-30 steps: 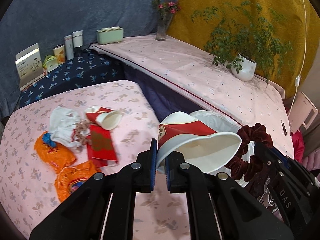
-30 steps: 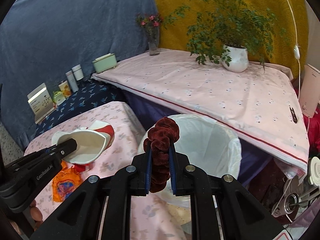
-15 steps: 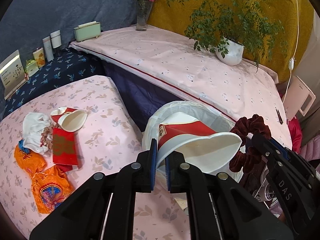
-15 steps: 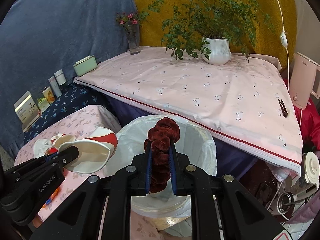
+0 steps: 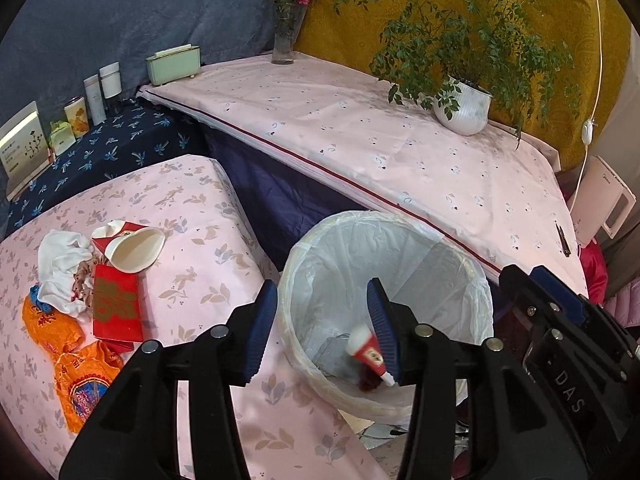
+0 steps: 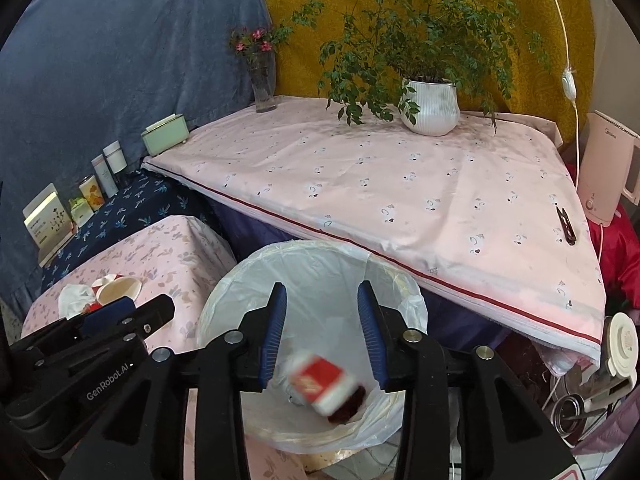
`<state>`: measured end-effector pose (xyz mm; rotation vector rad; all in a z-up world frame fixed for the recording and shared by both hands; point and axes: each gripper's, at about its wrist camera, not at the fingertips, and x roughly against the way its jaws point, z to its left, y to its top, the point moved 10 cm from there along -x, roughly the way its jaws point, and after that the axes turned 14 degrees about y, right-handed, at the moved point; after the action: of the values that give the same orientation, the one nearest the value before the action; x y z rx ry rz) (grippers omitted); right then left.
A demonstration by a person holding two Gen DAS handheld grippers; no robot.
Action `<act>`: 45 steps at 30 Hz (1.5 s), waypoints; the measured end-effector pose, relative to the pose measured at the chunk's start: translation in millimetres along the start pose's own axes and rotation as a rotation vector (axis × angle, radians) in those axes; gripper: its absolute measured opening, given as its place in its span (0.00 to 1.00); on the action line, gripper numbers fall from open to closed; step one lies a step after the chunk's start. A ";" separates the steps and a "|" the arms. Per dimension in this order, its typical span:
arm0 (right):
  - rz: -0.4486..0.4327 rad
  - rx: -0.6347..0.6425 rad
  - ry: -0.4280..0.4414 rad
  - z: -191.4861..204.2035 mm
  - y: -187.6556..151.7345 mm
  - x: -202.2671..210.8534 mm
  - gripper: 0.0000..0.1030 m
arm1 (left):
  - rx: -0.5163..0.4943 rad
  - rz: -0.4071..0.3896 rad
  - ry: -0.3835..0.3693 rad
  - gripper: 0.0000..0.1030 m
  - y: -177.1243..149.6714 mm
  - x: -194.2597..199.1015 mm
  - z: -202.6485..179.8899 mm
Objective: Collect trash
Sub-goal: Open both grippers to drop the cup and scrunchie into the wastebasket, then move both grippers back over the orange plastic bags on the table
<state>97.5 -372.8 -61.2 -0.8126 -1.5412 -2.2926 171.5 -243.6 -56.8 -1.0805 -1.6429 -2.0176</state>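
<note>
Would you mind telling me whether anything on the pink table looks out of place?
Yes: a paper cup lies tipped on its side, beside a crumpled white cloth, a red packet and orange wrappers, all loosely heaped.

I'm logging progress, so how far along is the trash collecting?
Done: a red-and-white paper cup and a dark red scrunchie lie in the white-lined bin. In hand: nothing; left gripper and right gripper are open. Left: another paper cup, red packet, white tissue, orange wrappers.
</note>
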 end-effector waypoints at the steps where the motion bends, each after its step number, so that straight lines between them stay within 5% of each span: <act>1: -0.002 0.000 0.000 0.6 0.5 0.5 0.38 | 0.002 0.001 0.002 0.45 0.0 -0.1 0.7; 17: -0.004 0.036 0.008 24.7 -7.4 8.3 0.54 | 0.050 -0.001 0.042 0.53 -6.4 9.1 32.7; 45: 0.058 0.128 0.098 113.7 -51.2 12.0 0.60 | 0.213 0.030 0.161 0.68 -50.2 28.3 147.8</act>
<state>96.5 -247.5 -61.4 -0.6912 -1.5813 -2.1348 171.0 -85.1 -63.6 -0.8400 -1.7003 -1.8108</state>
